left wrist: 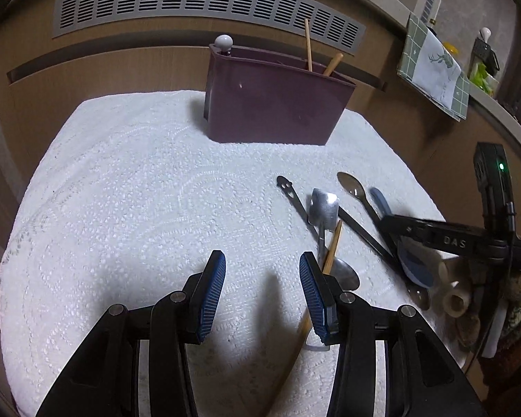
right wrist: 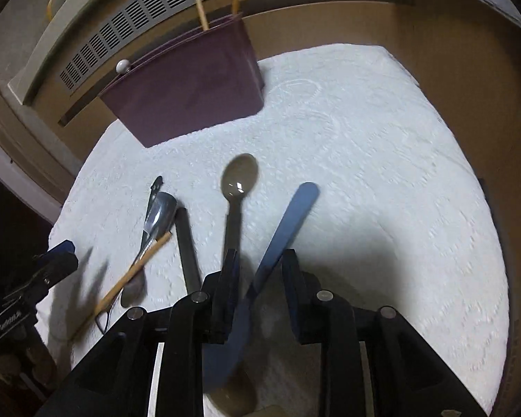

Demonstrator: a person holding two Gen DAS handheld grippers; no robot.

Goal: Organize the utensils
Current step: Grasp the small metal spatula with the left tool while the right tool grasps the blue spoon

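Your right gripper [right wrist: 260, 278] stands part open astride 1 blue spatula [right wrist: 288, 222], pads clear. Left gripper [left wrist: 262, 288] gapes empty. Count 2 chopsticks in 1 maroon holder [left wrist: 274, 104] at the white cloth's [left wrist: 121, 191] far edge. Only the left view shows 1 green towel [left wrist: 430, 66].

A home kitchen: wood cabinets [left wrist: 87, 80], hanging dish towel [left wrist: 434, 66], utensil holder [left wrist: 274, 104].
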